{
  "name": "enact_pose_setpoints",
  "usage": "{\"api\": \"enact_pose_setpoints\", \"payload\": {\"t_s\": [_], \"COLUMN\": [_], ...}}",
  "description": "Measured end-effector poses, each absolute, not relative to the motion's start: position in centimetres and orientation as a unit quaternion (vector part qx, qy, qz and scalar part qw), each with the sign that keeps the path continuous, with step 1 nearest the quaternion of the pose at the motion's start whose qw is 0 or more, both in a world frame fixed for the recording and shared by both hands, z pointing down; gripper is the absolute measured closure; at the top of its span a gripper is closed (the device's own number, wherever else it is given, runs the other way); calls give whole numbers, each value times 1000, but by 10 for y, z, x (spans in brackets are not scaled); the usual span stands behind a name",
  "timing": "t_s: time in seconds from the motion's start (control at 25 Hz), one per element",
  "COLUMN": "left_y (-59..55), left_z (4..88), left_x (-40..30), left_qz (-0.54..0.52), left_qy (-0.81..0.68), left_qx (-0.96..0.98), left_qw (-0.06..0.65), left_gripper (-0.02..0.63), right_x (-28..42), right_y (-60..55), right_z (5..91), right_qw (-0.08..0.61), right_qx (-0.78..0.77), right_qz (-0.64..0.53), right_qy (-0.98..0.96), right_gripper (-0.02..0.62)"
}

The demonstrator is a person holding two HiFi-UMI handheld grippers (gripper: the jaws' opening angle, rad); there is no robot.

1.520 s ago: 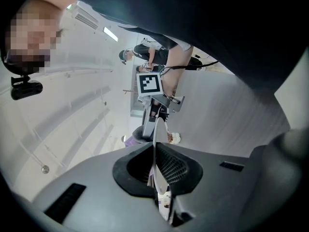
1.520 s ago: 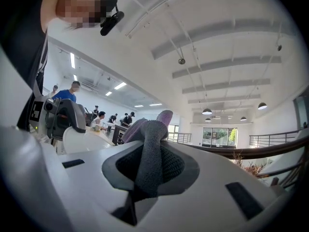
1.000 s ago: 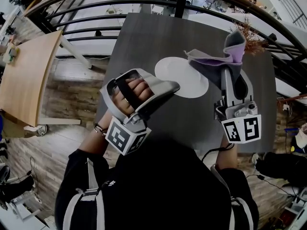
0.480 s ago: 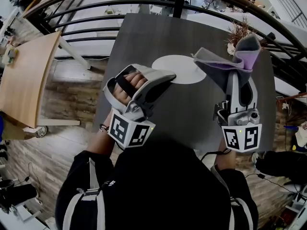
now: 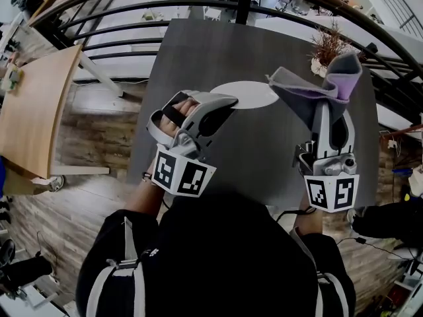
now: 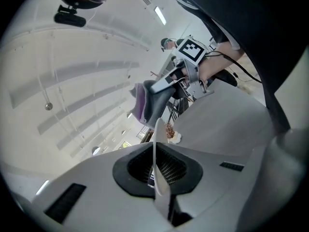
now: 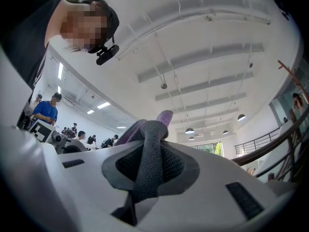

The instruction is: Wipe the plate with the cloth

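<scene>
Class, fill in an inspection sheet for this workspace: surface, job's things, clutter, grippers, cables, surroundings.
Surface: dark grey table.
Job's things: white plate held by its rim; grey and purple cloth raised.
Clutter: dried plant at the table's far right corner.
Grippers: left gripper shut on the plate; right gripper shut on the cloth.
Cables: black cable by the right wrist.
Surroundings: black railing, wooden table, plank floor.

Left gripper (image 5: 228, 101), roughly level, clamps the plate (image 5: 254, 94); right gripper (image 5: 325, 114), tilted upward, clamps the cloth (image 5: 310, 91).
</scene>
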State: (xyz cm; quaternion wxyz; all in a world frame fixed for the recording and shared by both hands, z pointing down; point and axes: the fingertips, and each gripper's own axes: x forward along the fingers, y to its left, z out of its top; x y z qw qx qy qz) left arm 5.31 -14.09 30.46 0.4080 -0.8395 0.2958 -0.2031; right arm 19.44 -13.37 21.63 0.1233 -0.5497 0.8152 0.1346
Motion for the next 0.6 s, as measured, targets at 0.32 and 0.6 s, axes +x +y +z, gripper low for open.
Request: {"api": "enact_pose_setpoints", "payload": {"t_s": [0.32,0.6], "left_y": [-148,-157], "left_z": [307,316], "left_x": [44,42], "left_qz": [-186,-178], "left_qy": [309,313], "left_qx": [-866,-888], "left_qw": [347,287], "left_gripper": [591,591], "right_x": [193,193], "right_y": [-133,-133], "right_z": [223,231], "right_qw": [118,106], "right_qx": [-556,-560], "right_qz": [128,125], "right_qy": [813,812], "right_gripper": [535,535]}}
